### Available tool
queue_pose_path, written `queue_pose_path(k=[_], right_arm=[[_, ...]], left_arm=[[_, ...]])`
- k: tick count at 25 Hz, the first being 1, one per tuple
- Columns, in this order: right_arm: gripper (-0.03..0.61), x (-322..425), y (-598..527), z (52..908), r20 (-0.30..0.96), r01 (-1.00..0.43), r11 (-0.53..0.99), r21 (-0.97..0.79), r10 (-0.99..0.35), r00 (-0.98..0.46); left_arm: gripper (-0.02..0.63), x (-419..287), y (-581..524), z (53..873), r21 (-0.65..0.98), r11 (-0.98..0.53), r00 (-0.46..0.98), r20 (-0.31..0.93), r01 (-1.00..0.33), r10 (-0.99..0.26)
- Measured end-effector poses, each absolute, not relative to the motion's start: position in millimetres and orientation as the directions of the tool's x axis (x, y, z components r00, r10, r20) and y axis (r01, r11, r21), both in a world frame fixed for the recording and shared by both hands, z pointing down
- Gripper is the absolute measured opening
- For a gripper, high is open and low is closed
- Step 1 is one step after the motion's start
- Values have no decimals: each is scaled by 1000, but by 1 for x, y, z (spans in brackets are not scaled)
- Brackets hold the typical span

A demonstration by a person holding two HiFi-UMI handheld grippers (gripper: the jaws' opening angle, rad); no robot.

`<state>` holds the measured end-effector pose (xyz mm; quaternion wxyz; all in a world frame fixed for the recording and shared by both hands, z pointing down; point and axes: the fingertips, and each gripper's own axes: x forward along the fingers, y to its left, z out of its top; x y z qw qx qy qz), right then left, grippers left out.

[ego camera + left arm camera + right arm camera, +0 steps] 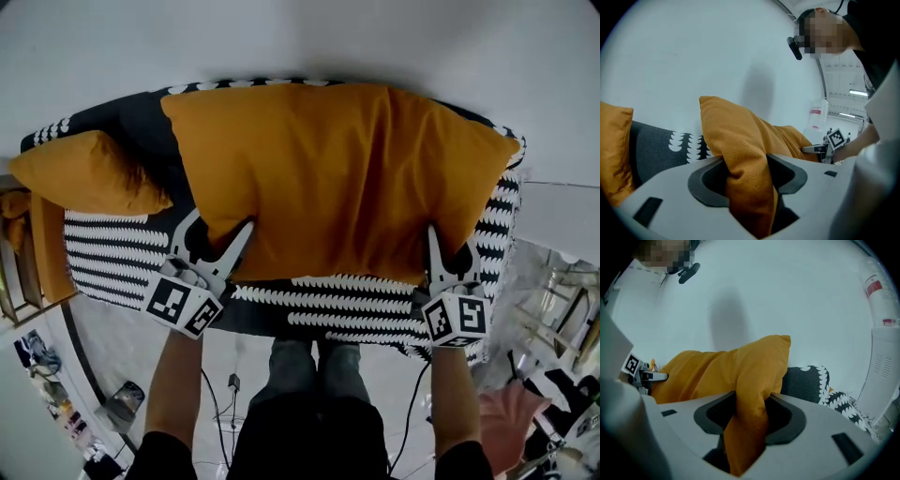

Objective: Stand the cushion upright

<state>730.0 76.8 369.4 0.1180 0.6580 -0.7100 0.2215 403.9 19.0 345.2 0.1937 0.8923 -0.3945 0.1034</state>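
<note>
A large orange cushion (337, 169) leans against the back of a black-and-white patterned sofa (356, 314). My left gripper (217, 246) is shut on the cushion's lower left corner, and orange fabric (750, 187) bunches between its jaws in the left gripper view. My right gripper (445, 253) is shut on the lower right corner, with fabric (750, 423) pinched between its jaws in the right gripper view. The cushion's top edge (712, 105) rises in front of the white wall.
A second, smaller orange cushion (84, 173) lies at the sofa's left end. A white wall (300, 37) runs behind the sofa. A person's legs (314, 375) stand at the sofa's front edge. Cables and clutter lie on the floor (122, 403) on both sides.
</note>
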Motion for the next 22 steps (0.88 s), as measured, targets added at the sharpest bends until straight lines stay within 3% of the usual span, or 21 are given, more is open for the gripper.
queue_pose_path(k=[7, 15, 22], right_arm=[[242, 738, 47, 402, 475, -991, -6, -134, -878, -59], [323, 745, 43, 476, 641, -994, -57, -89, -767, -13], [328, 745, 44, 486, 659, -997, -66, -42, -752, 22]], left_arm=[[283, 400, -12, 380, 238, -585, 630, 371, -775, -683], [337, 383, -26, 465, 146, -427, 420, 612, -893, -670], [343, 375, -23, 480, 141, -377, 379, 622, -915, -686]])
